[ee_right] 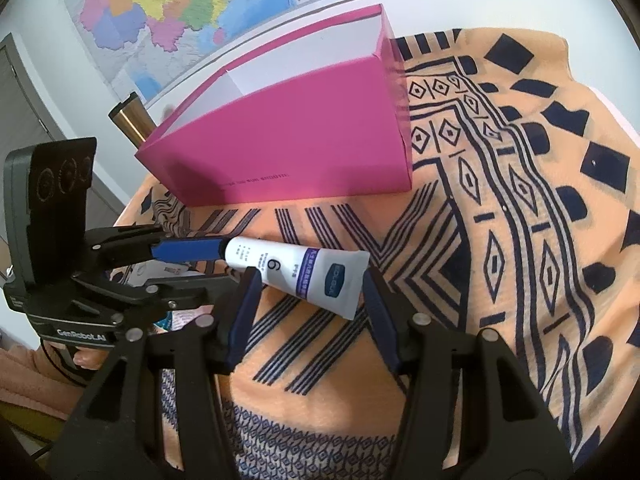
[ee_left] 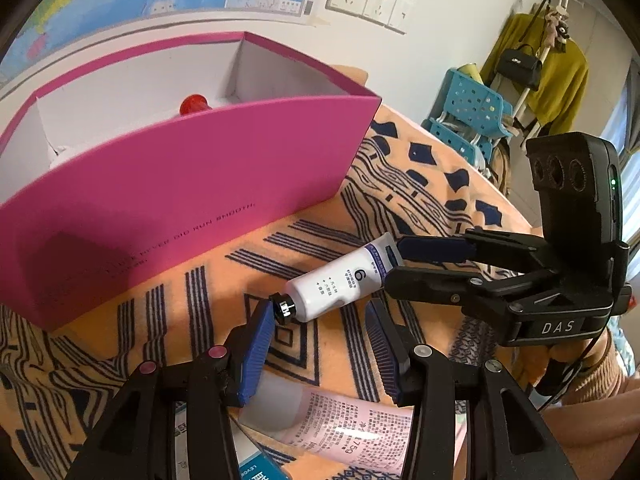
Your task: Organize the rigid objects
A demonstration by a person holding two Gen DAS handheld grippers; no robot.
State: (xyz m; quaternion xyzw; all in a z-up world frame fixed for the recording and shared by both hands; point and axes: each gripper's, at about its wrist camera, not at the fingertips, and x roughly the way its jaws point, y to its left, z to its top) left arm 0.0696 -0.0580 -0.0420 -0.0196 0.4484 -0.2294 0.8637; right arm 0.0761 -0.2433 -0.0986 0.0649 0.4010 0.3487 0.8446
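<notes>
Two grippers, left [ee_left: 320,344] and right [ee_right: 308,316], jaws spread, flank tube [ee_right: 296,274].

An orange patterned cloth [ee_right: 500,168] carries a pink box [ee_right: 288,148] and, near it, a white tube [ee_right: 296,272] (lying flat).

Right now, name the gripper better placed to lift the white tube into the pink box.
Probably right: the right gripper is open and straddles the white tube, while the left gripper only reaches its cap. The pink box sits just beyond.
</notes>
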